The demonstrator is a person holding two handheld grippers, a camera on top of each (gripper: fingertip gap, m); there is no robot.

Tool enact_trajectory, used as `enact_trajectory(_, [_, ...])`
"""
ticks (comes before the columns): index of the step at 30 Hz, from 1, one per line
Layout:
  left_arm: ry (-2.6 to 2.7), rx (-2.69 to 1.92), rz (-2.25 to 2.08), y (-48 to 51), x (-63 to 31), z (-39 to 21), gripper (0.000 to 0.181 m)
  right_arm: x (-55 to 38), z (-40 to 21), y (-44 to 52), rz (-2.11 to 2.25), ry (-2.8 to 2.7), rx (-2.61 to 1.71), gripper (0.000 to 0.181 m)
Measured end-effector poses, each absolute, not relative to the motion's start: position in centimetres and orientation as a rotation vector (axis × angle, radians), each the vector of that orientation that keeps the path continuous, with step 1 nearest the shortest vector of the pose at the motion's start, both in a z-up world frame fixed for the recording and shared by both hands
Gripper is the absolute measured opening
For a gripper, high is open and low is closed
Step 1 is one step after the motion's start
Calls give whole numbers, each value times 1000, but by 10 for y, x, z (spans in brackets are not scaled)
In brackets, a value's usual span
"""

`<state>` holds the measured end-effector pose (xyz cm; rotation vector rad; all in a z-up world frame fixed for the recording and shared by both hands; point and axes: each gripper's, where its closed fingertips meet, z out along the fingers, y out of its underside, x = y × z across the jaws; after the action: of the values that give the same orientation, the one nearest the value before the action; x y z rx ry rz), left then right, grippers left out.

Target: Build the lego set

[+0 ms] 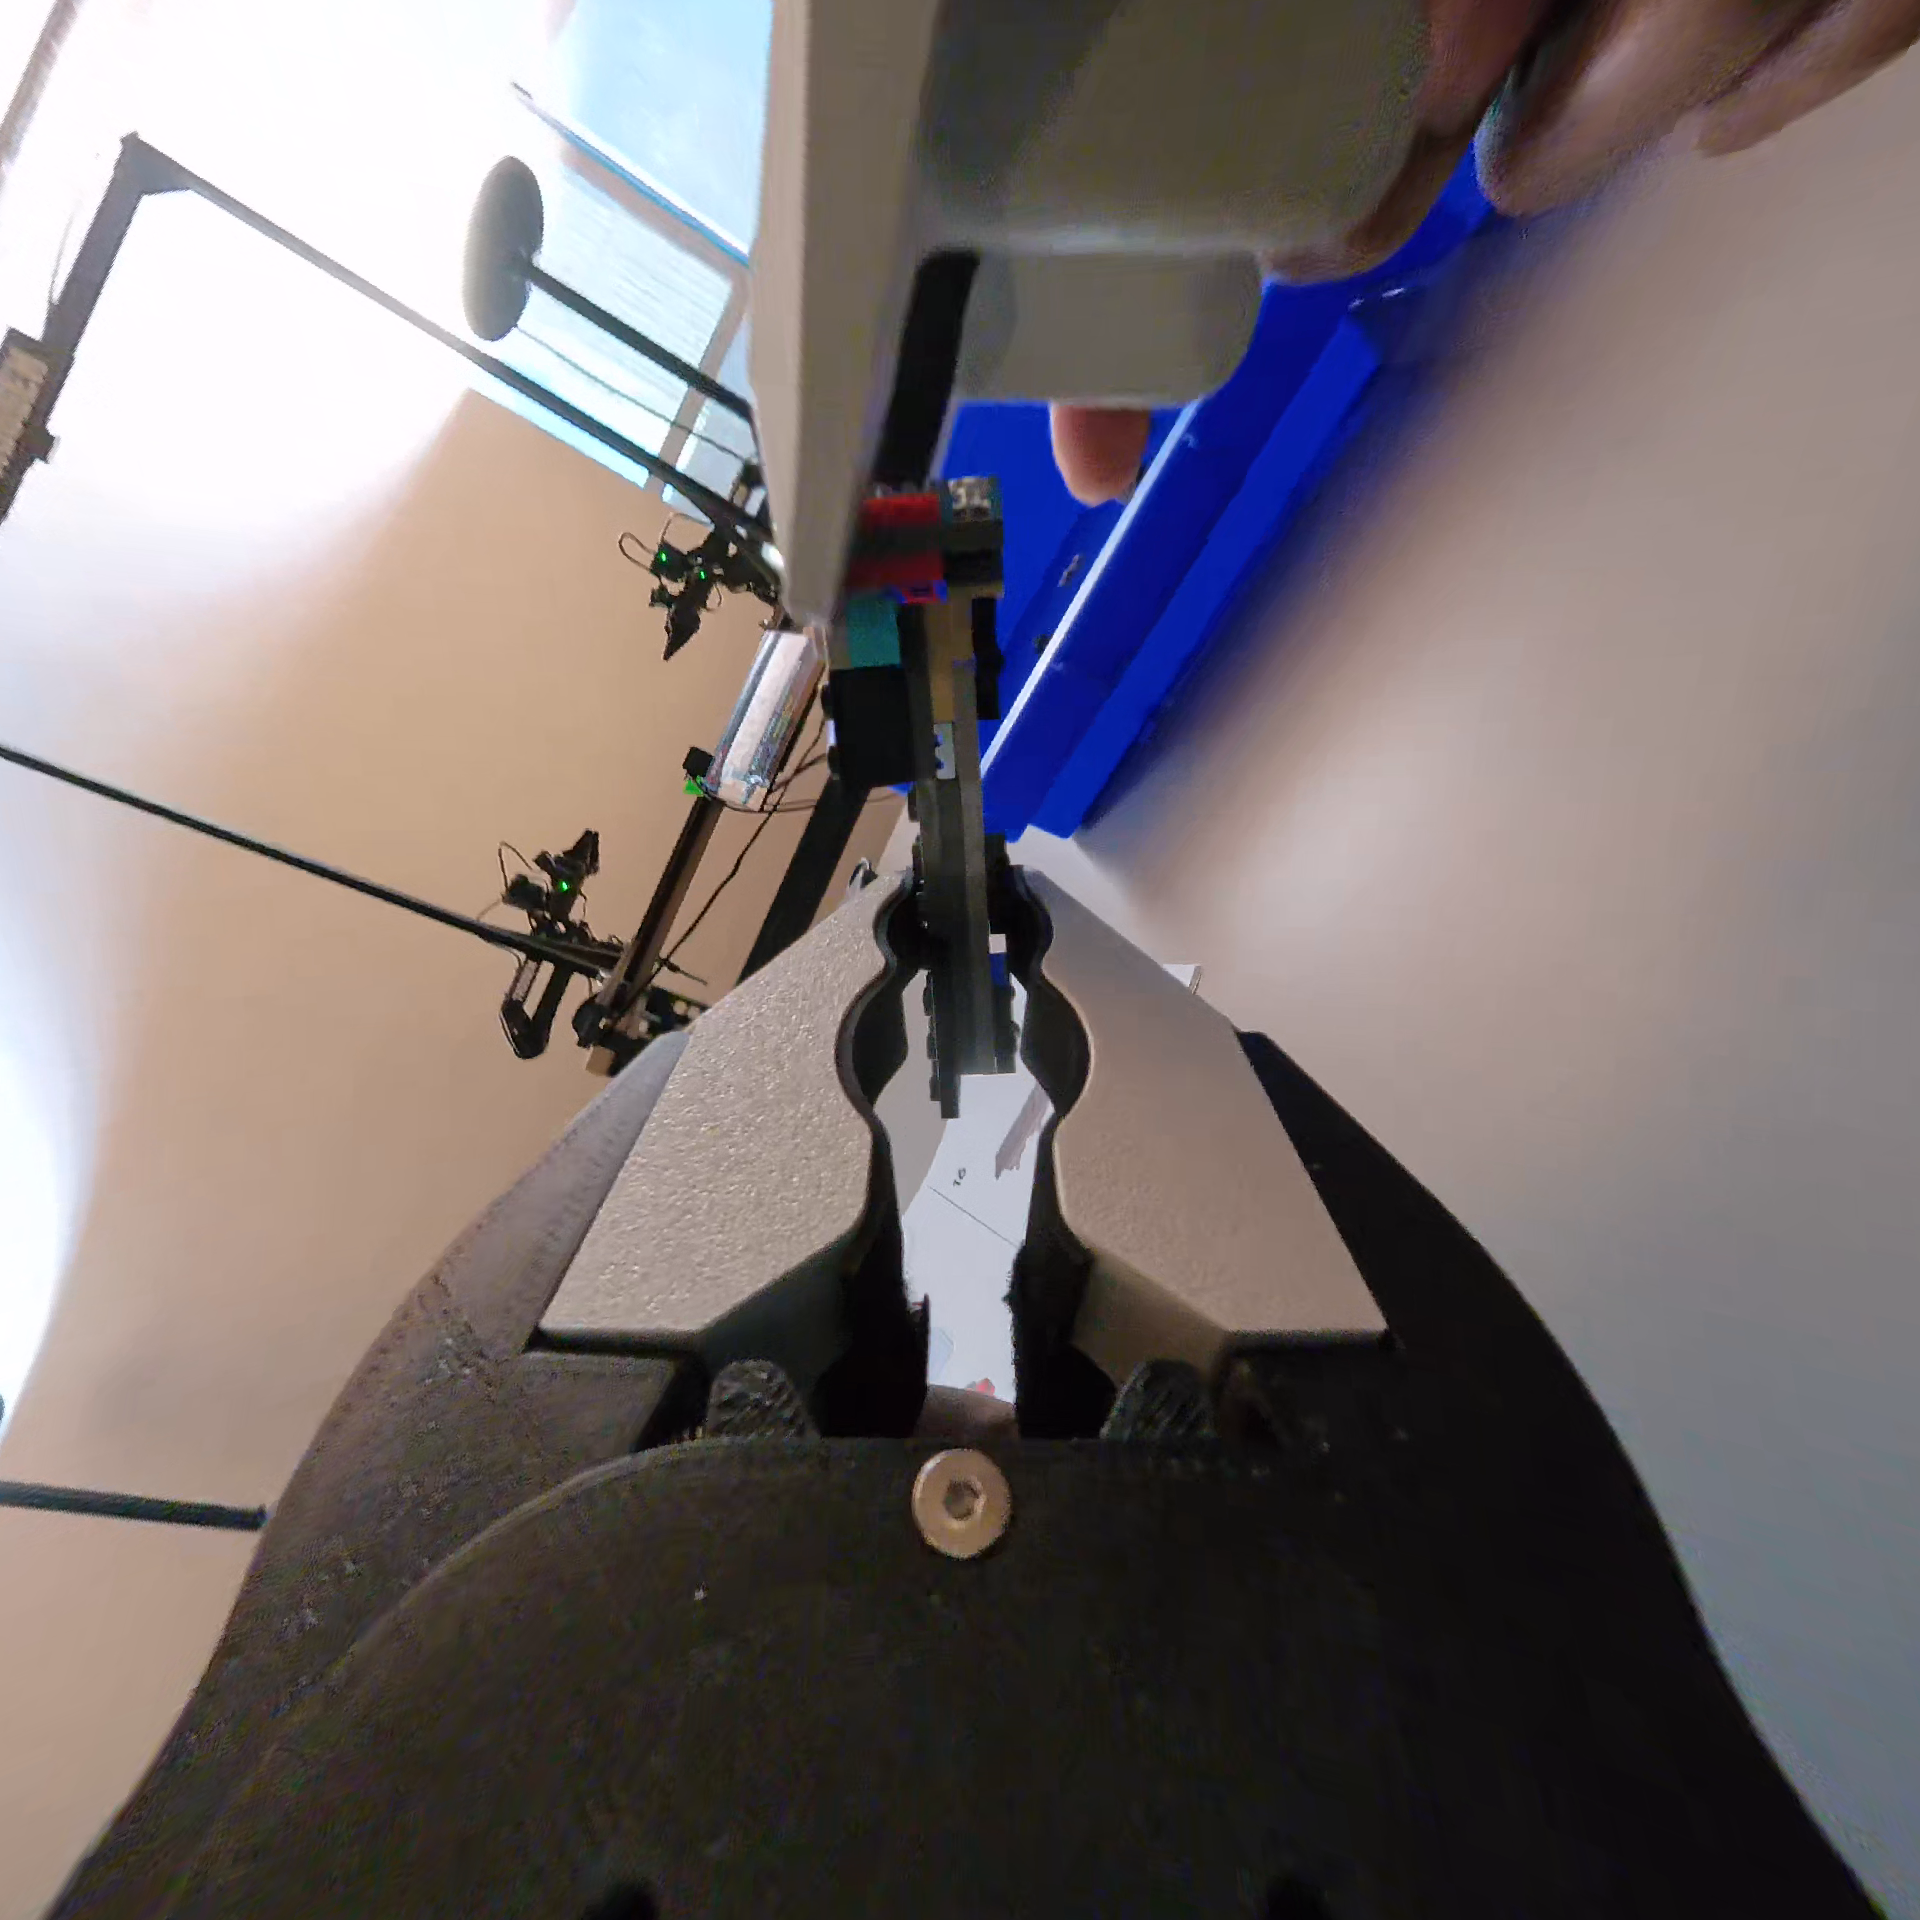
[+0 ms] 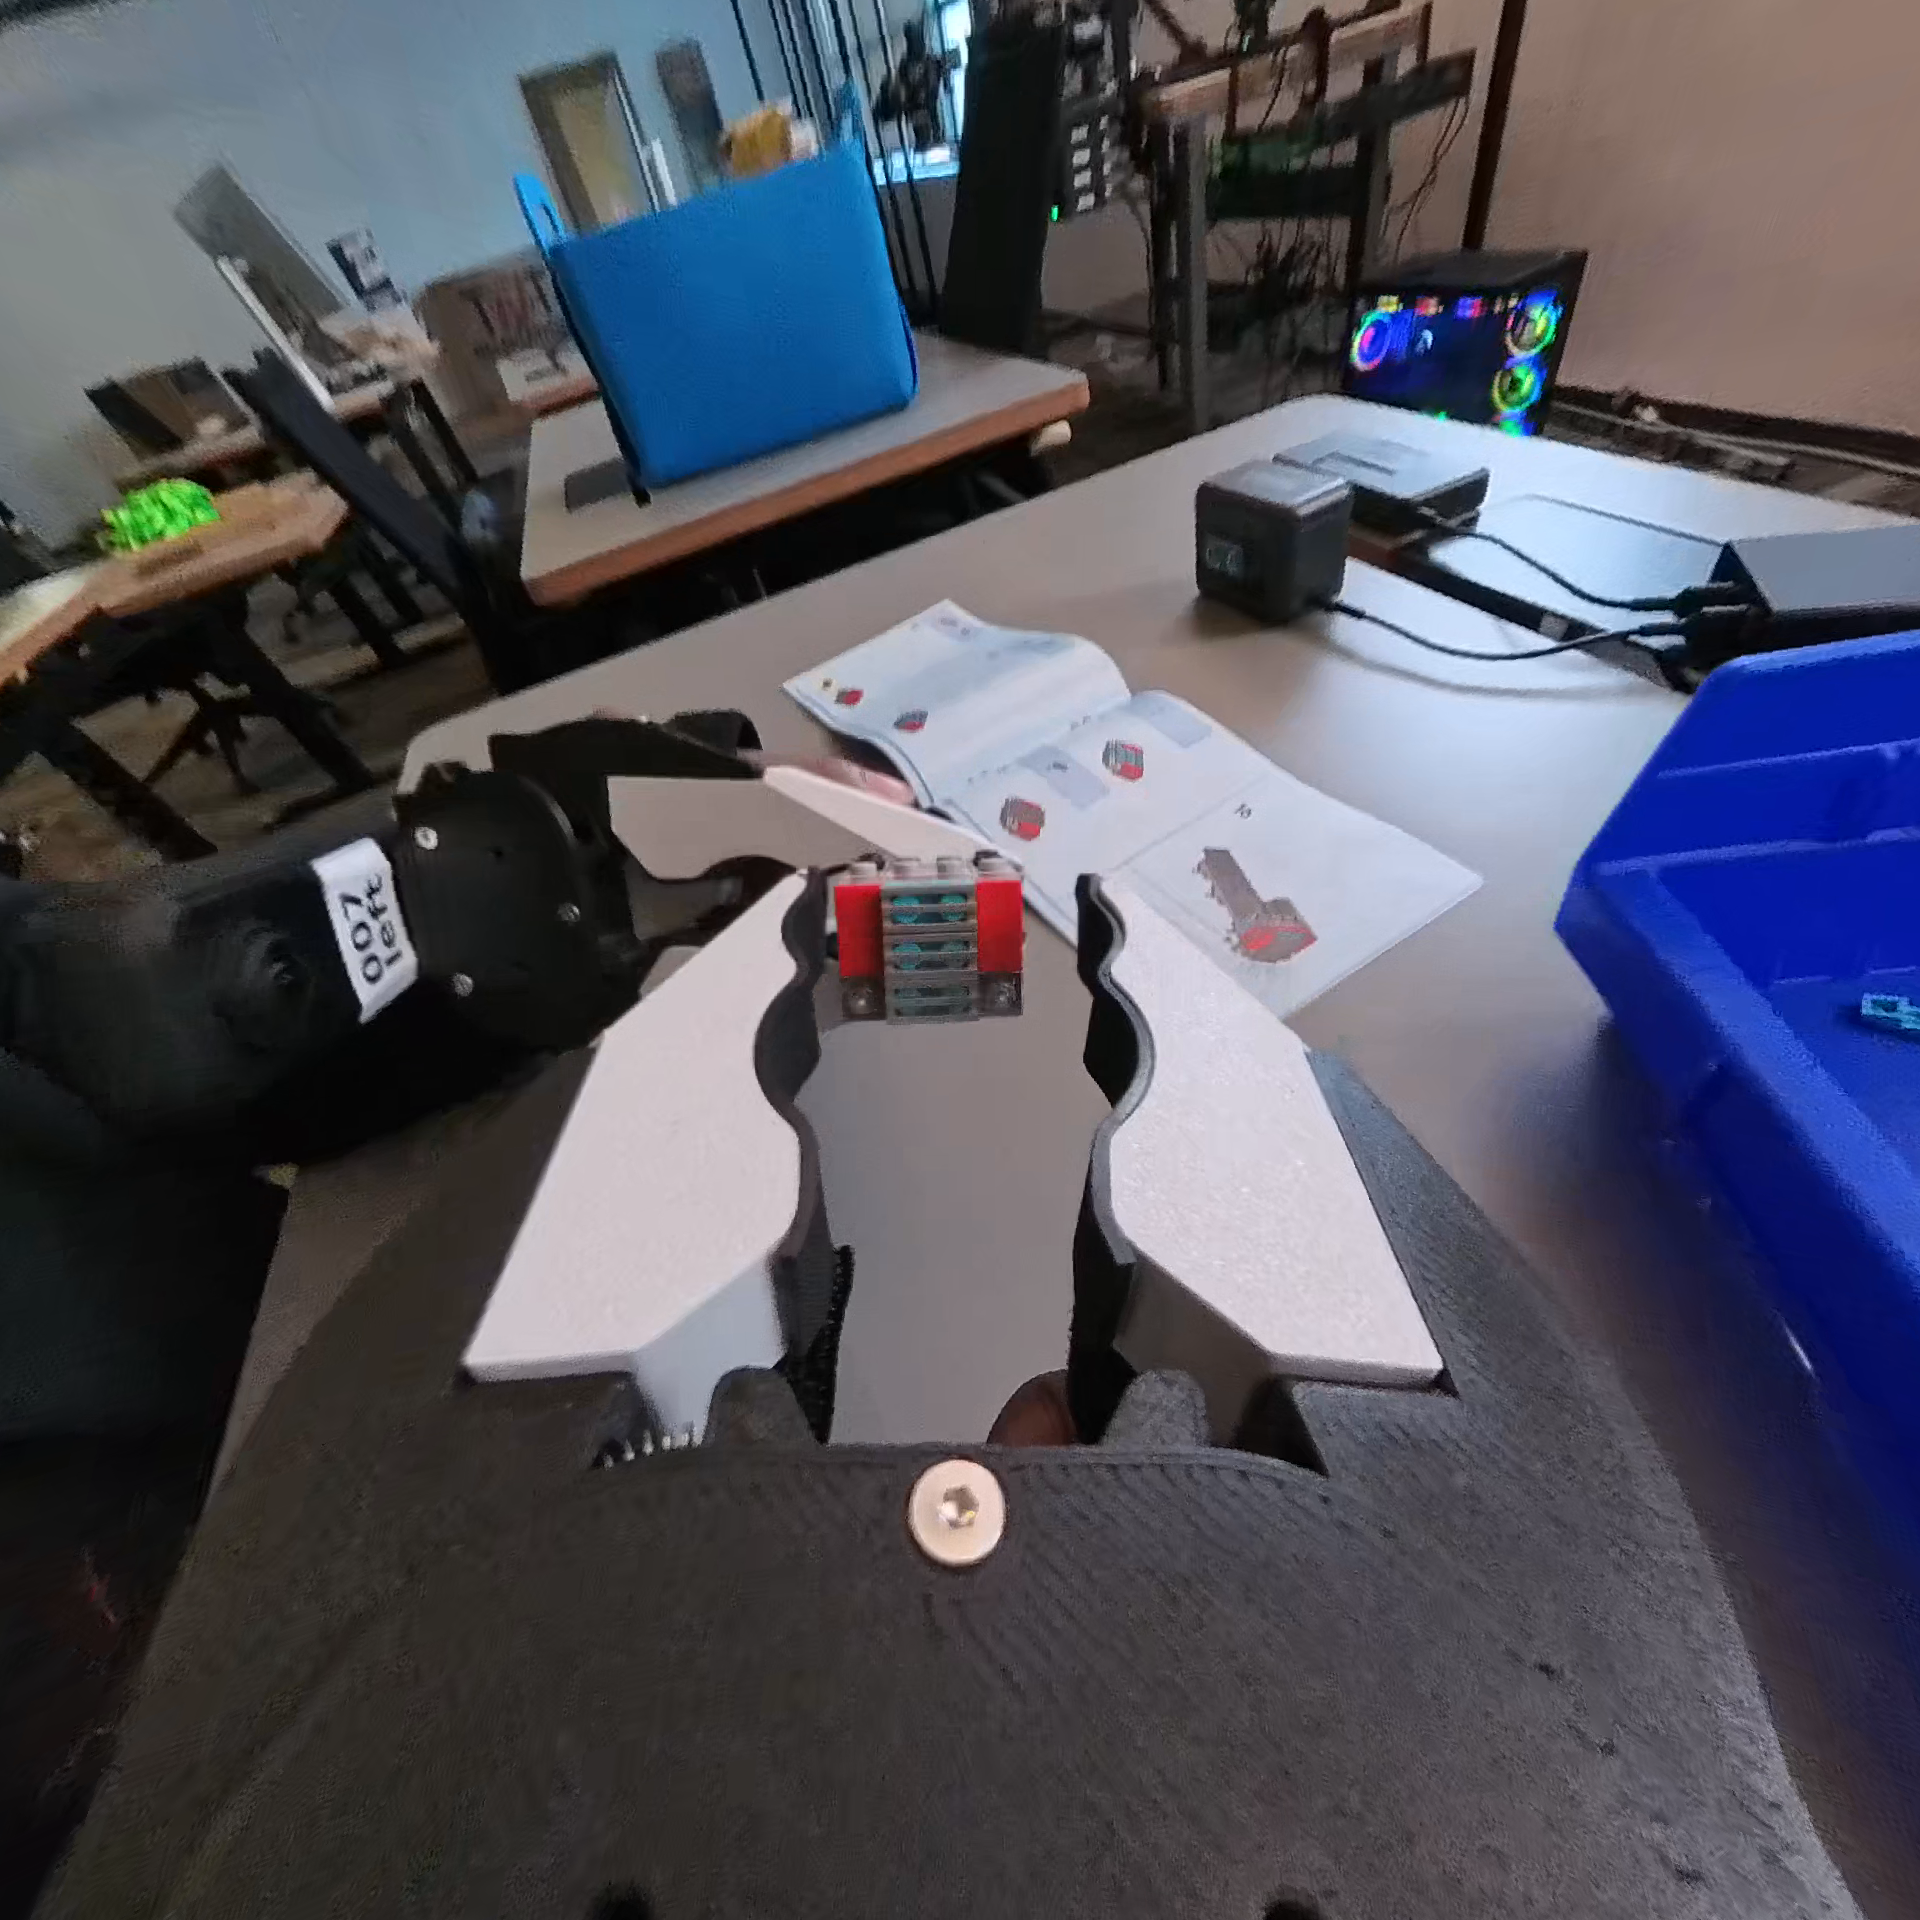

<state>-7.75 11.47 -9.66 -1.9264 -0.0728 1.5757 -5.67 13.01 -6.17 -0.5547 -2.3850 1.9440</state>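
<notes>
**Lego model held up between my two hand-held grippers**

Grey tabletop [image 2: 1039, 540] spreads out under both my tools, with other desks, a blue bag [image 2: 727, 322] and a lit computer case [image 2: 1455, 338] blurred in the far room.

My left hand-held gripper [image 1: 961, 914] is clamped on the tail of the lego model [image 1: 935, 644], a thin dark plate pinched right at the fingertips. From there the model reaches away from me, ending in a stack of red, teal and black bricks. In the right wrist view that same tool [image 2: 810, 831] comes in from the left, tilted on its side.

My right hand-held gripper [image 2: 940, 914] stands apart, with a wide gap between its fingers. The model's red and grey front [image 2: 928, 940] sits in that gap near the tips, close against the left finger and clear of the right one. I cannot tell whether it touches the left finger.

An open instruction booklet [image 2: 1122, 790] lies flat just beyond the model. A blue parts bin [image 2: 1662, 935] stands at the right edge with a small teal piece [image 2: 1886, 1010] inside. Far right, a black cube-shaped box [image 2: 1270, 540] and a grey box [image 2: 1818, 577] with cables rest on the tabletop.
</notes>
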Motion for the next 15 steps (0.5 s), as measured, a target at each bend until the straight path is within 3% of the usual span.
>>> enact_trajectory(5, [-43, -1918, 1604, 118, -75, -97, 16, -55, -67, 132, 1860, -2337, -511, 37])
enact_trajectory(11, [-182, -1993, 1535, 99, -78, -111, 47, -59, -80, 149, 1746, -2240, -489, 37])
enact_trajectory(15, [-310, -2009, 1422, 85, -71, -118, 52, -59, -106, 167, 1619, -2245, -549, 37])
